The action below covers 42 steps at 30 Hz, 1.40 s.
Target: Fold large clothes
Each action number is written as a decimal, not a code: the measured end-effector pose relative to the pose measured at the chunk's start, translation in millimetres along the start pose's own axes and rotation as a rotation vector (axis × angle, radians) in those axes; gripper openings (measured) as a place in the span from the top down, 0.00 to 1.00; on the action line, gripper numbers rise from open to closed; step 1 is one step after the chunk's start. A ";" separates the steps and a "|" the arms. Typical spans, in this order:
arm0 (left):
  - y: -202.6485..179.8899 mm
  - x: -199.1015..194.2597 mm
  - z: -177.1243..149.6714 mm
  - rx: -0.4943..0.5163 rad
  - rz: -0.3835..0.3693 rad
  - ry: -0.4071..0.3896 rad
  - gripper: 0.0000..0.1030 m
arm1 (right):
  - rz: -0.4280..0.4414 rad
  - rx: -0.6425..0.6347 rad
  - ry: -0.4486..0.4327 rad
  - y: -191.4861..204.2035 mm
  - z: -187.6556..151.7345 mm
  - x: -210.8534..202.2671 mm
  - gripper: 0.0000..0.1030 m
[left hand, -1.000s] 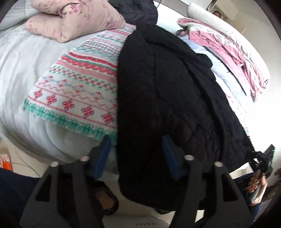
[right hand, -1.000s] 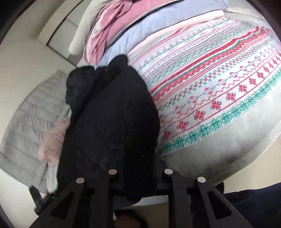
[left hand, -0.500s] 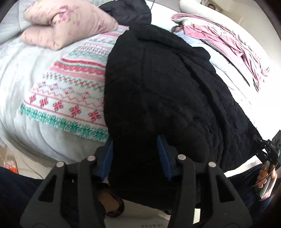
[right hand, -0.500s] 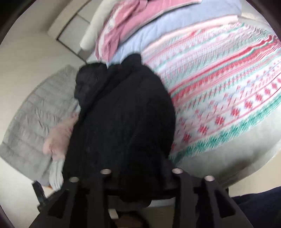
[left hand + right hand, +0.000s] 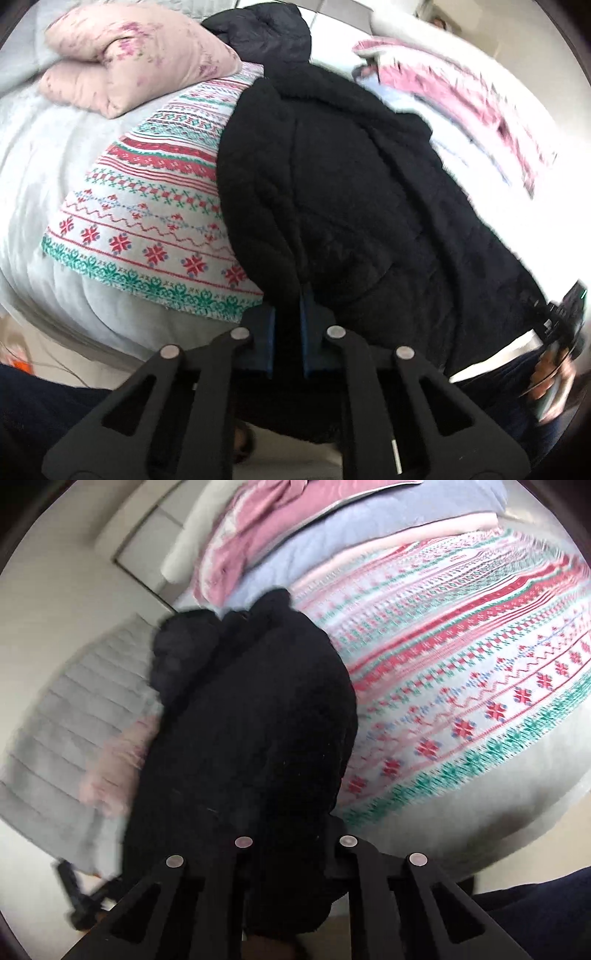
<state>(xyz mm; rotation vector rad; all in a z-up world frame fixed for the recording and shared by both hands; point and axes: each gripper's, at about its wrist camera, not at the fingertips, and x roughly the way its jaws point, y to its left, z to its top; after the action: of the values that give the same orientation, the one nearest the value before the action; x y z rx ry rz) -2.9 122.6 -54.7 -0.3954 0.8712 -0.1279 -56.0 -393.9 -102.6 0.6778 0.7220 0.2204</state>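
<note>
A large black quilted jacket [image 5: 351, 192] lies over the near edge of the bed, on a red, green and white patterned blanket [image 5: 147, 206]. My left gripper [image 5: 287, 325] is shut on a fold of the jacket's hem, with its blue pads pinching the cloth. In the right wrist view the jacket [image 5: 251, 738] drapes over my right gripper [image 5: 291, 834] and hides its fingertips, so its state does not show. The right gripper also shows at the far right of the left wrist view [image 5: 565, 314].
A pink floral pillow [image 5: 129, 62] lies at the back left on the grey bedding [image 5: 33, 158]. A pink and white garment [image 5: 461, 96] lies at the back right. A dark puffy jacket [image 5: 266, 29] lies behind. A grey quilted cover [image 5: 74, 716] hangs at left.
My left gripper has closed from wide open onto the jacket's hem. Both grippers have shifted and the jacket has bunched up toward me.
</note>
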 end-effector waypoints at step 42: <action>-55.1 -99.1 182.2 -0.202 -0.146 -0.182 0.89 | 0.247 -0.068 -0.180 117.2 151.6 -14.5 0.88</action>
<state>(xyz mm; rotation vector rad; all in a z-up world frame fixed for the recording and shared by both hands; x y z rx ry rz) 75.8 150.5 143.0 -0.6495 0.6767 -0.1365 40.0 -384.9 63.7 0.7115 0.4562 0.4031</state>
